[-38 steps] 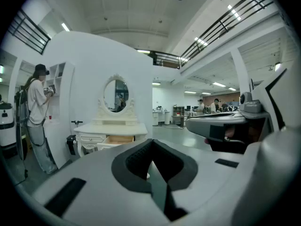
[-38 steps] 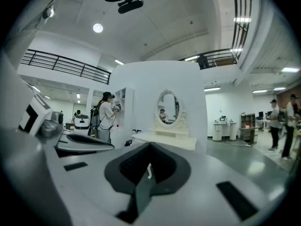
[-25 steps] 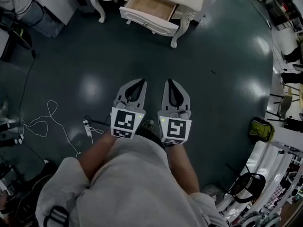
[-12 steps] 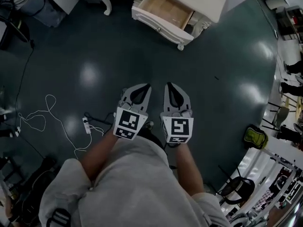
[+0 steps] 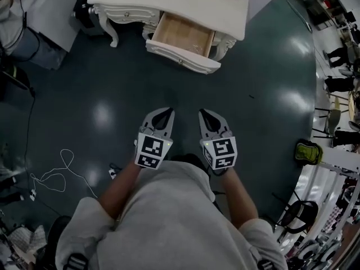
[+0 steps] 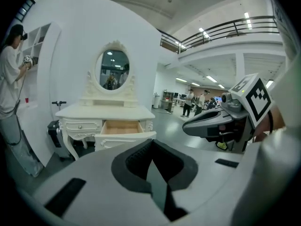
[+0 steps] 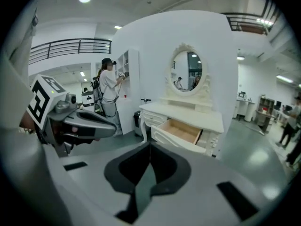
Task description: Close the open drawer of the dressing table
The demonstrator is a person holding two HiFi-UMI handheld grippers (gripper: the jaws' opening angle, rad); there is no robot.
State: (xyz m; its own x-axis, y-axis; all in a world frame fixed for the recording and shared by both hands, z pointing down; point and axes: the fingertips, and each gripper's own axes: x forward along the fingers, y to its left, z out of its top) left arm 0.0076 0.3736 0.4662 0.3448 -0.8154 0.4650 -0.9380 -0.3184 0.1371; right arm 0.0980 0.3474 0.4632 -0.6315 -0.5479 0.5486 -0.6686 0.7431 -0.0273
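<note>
The white dressing table point(image 5: 169, 4) stands at the top of the head view, with its wooden-lined drawer point(image 5: 185, 38) pulled out towards me. My left gripper point(image 5: 169, 111) and right gripper point(image 5: 201, 112) hover side by side over the dark floor, well short of the drawer front point(image 5: 183, 58). Both are shut and hold nothing. In the left gripper view the open drawer point(image 6: 123, 127) lies beyond the shut jaws of the left gripper point(image 6: 151, 143). The right gripper view shows the drawer point(image 7: 182, 131) ahead and to the right of the right gripper point(image 7: 149, 147).
A white cable point(image 5: 56, 167) lies on the floor at the left. A yellow-green bag point(image 5: 308, 152) and chairs stand at the right. A person point(image 7: 109, 86) stands at a white shelf left of the table. A black device point(image 5: 83, 9) sits beside the table's left leg.
Both grippers have moved forward towards the dressing table, still shut and empty. The table now shows more fully in the head view, and the floor cable has slid back to the lower left.
</note>
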